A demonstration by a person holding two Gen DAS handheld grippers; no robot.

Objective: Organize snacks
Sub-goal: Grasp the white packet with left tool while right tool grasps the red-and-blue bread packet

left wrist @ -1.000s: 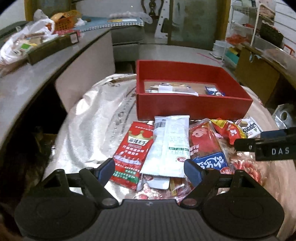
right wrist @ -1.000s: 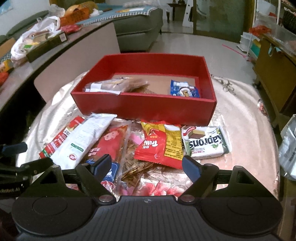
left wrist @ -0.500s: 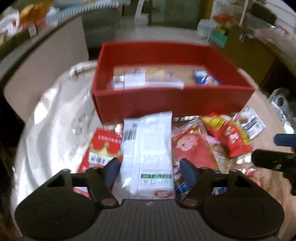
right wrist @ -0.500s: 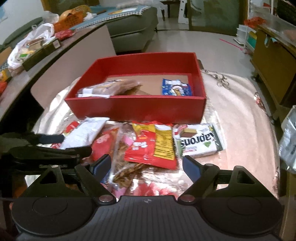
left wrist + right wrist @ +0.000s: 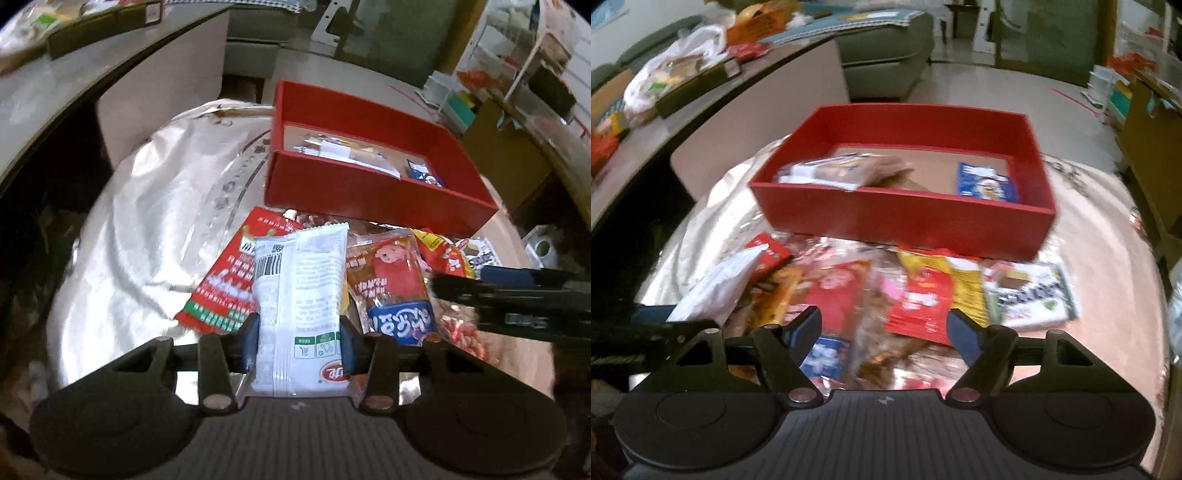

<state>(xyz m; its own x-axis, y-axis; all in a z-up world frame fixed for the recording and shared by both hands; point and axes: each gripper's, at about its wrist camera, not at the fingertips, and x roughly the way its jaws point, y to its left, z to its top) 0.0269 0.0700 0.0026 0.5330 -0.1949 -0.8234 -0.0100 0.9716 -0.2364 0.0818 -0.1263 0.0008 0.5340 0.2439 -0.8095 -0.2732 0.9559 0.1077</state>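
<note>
A white snack packet (image 5: 299,280) lies lengthwise between the fingers of my left gripper (image 5: 299,343). The jaws are closing and both blue pads touch the packet's sides. It rests on top of a red crown-print packet (image 5: 221,291) and beside a red cartoon packet (image 5: 391,277). Behind the pile stands the red box (image 5: 369,199), with a brown packet (image 5: 849,170) and a blue packet (image 5: 986,182) inside. My right gripper (image 5: 884,326) hovers over the pile near a red-and-yellow packet (image 5: 923,299) and a green-and-white wafer pack (image 5: 1034,295). Its jaws are closing, still wide apart and gripping nothing.
The snacks lie on a round table under a shiny cloth (image 5: 147,221). A curved counter (image 5: 646,147) with bags and boxes runs along the left. A sofa (image 5: 886,48) stands behind, and a wooden cabinet (image 5: 1145,129) on the right.
My left gripper moved forward over the white packet, swung a little, and its jaws narrowed onto it. The right gripper's jaws narrowed slightly.
</note>
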